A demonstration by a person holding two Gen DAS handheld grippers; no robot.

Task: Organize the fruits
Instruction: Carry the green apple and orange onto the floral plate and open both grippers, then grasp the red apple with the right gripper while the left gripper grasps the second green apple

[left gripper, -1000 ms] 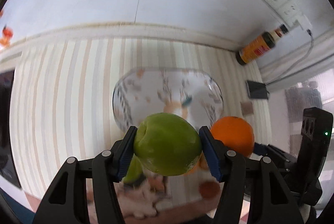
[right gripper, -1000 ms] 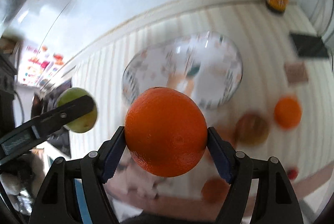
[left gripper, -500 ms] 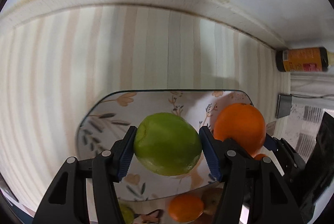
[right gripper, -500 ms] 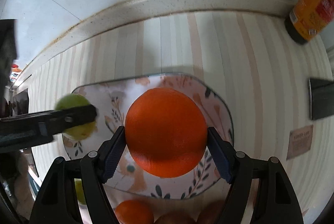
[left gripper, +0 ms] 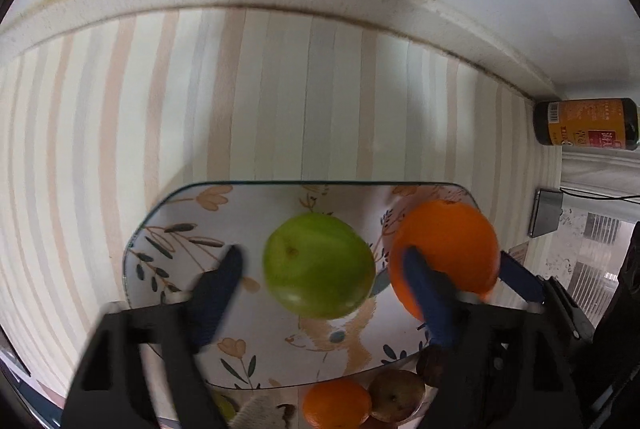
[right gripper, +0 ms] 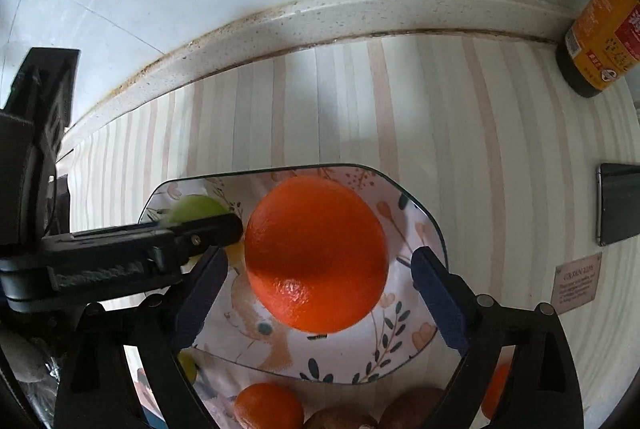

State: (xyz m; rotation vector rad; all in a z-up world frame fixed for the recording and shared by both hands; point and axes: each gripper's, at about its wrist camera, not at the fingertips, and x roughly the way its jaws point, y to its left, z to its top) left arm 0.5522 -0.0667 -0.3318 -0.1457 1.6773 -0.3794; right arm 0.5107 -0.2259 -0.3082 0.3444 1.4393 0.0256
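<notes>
Both fruits are found on the floral plate [left gripper: 188,241], which lies on the striped tabletop [left gripper: 240,89]. The green apple [left gripper: 318,265] sits near the plate's centre in the left wrist view; the large orange [right gripper: 316,255] is just beside it at 3 o'clock.

The left tool [left gripper: 324,281] is opening: its blue pads [left gripper: 218,289] stand clear of the apple on either side, with the apple between them but ungripped. The right tool [right gripper: 320,293] is likewise opening, and gaps are seen between its pads [right gripper: 438,301] and the orange. Neither fruit is held.

The step in hand is judged to be release onto the plate. Both tools should be lifted straight away along their own axes, without sideways drift, so that no pad brushes a round fruit and sets it rolling. Particular care is advised where the left tool's inner finger lies close against the orange.

Further fruits [left gripper: 336,403] are noted at 6 o'clock, off the plate, still to be organised.
</notes>
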